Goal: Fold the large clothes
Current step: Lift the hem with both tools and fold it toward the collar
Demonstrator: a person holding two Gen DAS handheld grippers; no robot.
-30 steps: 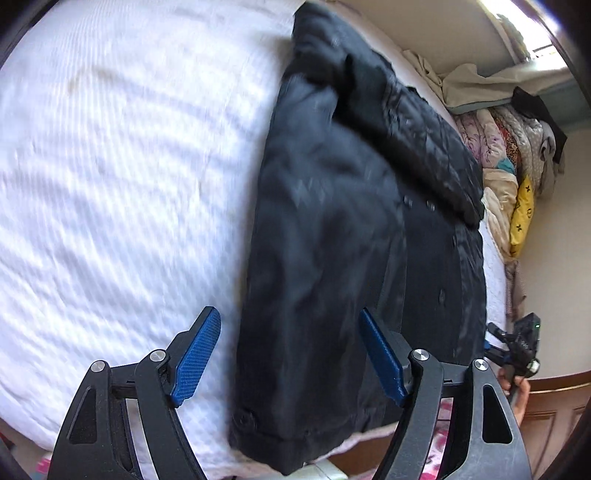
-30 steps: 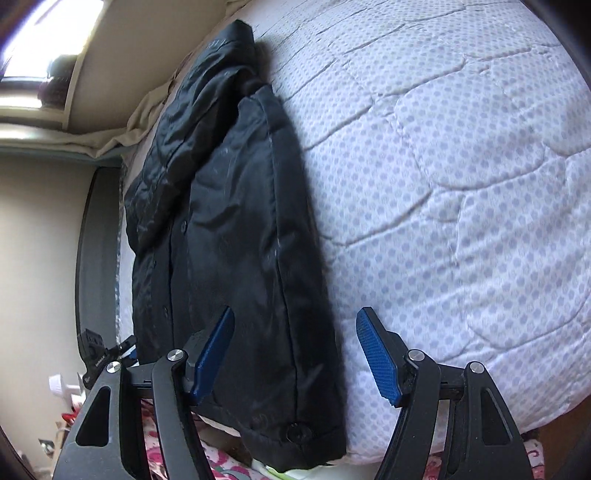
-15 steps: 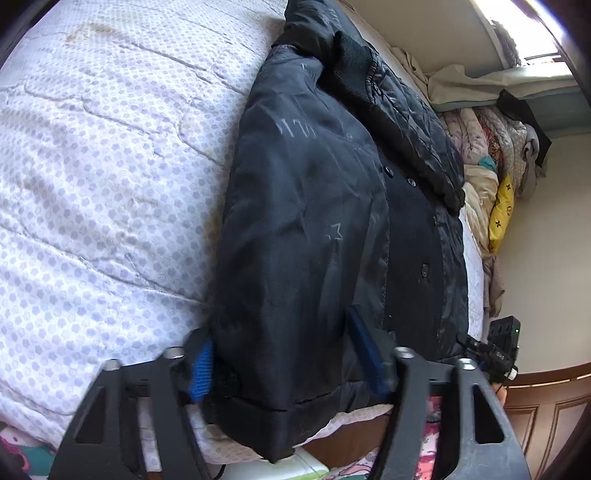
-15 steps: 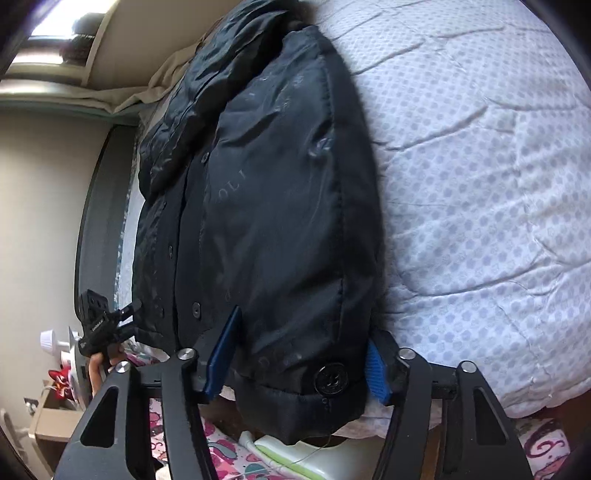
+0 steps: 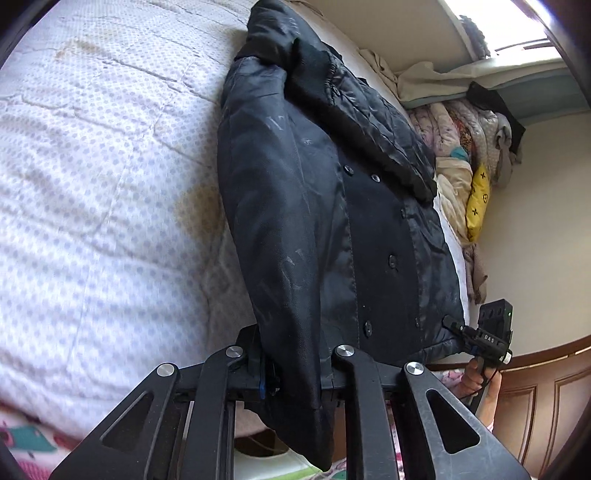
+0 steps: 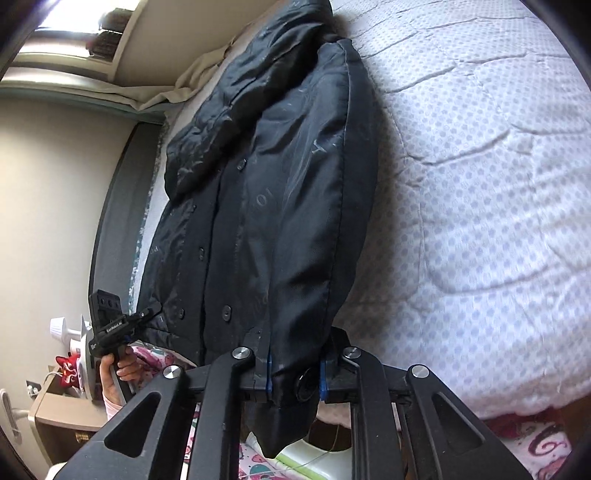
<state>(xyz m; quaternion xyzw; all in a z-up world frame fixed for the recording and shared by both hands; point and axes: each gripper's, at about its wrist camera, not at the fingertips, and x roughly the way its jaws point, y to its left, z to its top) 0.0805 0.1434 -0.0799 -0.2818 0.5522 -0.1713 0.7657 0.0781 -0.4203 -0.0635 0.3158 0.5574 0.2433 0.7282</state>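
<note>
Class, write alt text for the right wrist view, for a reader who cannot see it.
The right gripper is shut on the bottom corner of a black jacket that lies lengthwise on a bed with a white dotted quilt. At far left, the left gripper pinches the hem's other corner.

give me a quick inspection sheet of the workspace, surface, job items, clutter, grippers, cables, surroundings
surface: white dotted quilt on a bed, yellowish stain beside the coat
job's things: black coat lying lengthwise, buttons up, hem over the bed's near edge
clutter: pile of clothes at the far end of the bed
grippers: left gripper shut on one hem corner of the coat; right gripper shut on the other corner, by a button
cables: thin cable at the right gripper's handle
surroundings: wooden bed frame, beige wall, window, small cabinet with a red toy
</note>
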